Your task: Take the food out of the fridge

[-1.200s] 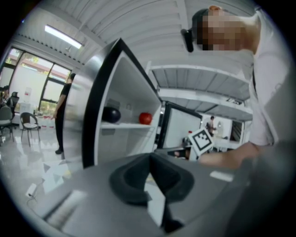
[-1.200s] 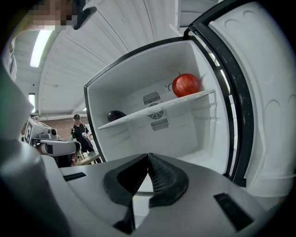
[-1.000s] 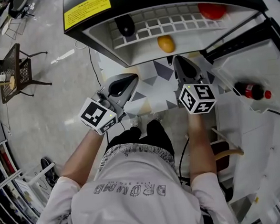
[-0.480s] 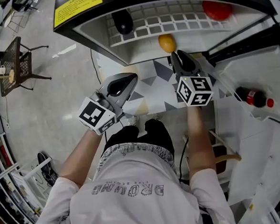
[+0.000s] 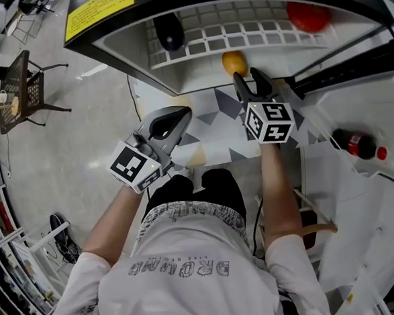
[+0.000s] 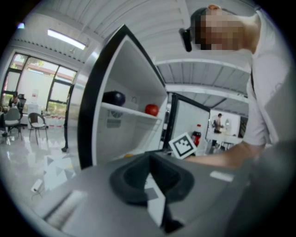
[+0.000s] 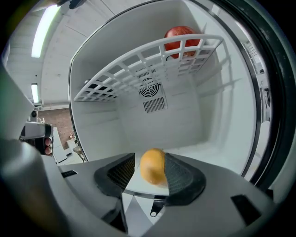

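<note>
The open fridge (image 5: 198, 72) holds an orange-yellow fruit (image 5: 235, 62) on its floor. A dark round food (image 5: 170, 32) and a red fruit (image 5: 308, 16) lie on the white wire shelf (image 5: 242, 32) above. My right gripper (image 5: 251, 81) reaches into the fridge mouth with its jaws opening. In the right gripper view the orange-yellow fruit (image 7: 152, 165) sits between the pads, with a gap at the left pad. The red fruit (image 7: 181, 37) shows above on the wire shelf (image 7: 138, 69). My left gripper (image 5: 177, 116) hangs shut and empty outside the fridge, to the left.
The fridge door (image 5: 355, 109) stands open at the right, with a cola bottle (image 5: 357, 143) in its rack. A patterned mat (image 5: 215, 128) lies on the floor before the fridge. A chair (image 5: 21, 92) stands far left. In the left gripper view the right gripper's marker cube (image 6: 182, 145) shows.
My right gripper has moved forward and down toward the orange-yellow fruit, and its jaws have spread apart. The left gripper has stayed about where it was.
</note>
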### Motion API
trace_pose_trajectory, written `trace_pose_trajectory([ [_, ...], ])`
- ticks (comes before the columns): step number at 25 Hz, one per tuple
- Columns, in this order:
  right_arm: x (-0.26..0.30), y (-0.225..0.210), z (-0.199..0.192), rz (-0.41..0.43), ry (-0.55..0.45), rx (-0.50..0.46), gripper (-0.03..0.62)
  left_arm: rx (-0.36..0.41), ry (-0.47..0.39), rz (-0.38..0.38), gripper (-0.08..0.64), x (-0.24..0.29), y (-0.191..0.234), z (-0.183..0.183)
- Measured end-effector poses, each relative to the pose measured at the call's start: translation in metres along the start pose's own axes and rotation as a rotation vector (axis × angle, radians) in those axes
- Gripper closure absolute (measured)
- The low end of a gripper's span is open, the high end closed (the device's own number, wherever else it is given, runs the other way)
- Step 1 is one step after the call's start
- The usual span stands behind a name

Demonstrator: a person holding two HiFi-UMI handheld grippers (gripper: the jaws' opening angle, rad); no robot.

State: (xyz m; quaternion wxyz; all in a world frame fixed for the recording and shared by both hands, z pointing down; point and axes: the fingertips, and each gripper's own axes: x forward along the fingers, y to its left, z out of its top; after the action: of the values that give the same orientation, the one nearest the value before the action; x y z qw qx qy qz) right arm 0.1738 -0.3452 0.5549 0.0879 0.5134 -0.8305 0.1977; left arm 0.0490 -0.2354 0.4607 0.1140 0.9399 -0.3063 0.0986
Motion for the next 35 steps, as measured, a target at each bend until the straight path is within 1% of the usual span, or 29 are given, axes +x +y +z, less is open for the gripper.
trace_pose_trajectory([
  [8, 0.019, -0.002, -0.012, 0.008, 0.045, -0.049, 0.354, -0.007, -0.008, 0.017, 0.553, 0.003, 0.006, -0.007],
  [13, 0.028, -0.003, -0.019, 0.002, 0.065, -0.078, 0.336, -0.008, -0.014, 0.027, 0.552, 0.002, 0.010, -0.011],
  [22, 0.041, -0.007, -0.031, -0.031, 0.101, -0.123, 0.333, -0.010, -0.014, 0.040, 0.553, -0.001, 0.014, -0.016],
  [26, 0.042, -0.010, -0.031, -0.054, 0.094, -0.129, 0.339, -0.010, -0.013, 0.044, 0.554, -0.004, 0.016, -0.016],
  [35, 0.031, -0.007, -0.021, -0.065, 0.064, -0.114, 0.341, -0.008, -0.024, 0.034, 0.552, -0.009, 0.013, -0.011],
])
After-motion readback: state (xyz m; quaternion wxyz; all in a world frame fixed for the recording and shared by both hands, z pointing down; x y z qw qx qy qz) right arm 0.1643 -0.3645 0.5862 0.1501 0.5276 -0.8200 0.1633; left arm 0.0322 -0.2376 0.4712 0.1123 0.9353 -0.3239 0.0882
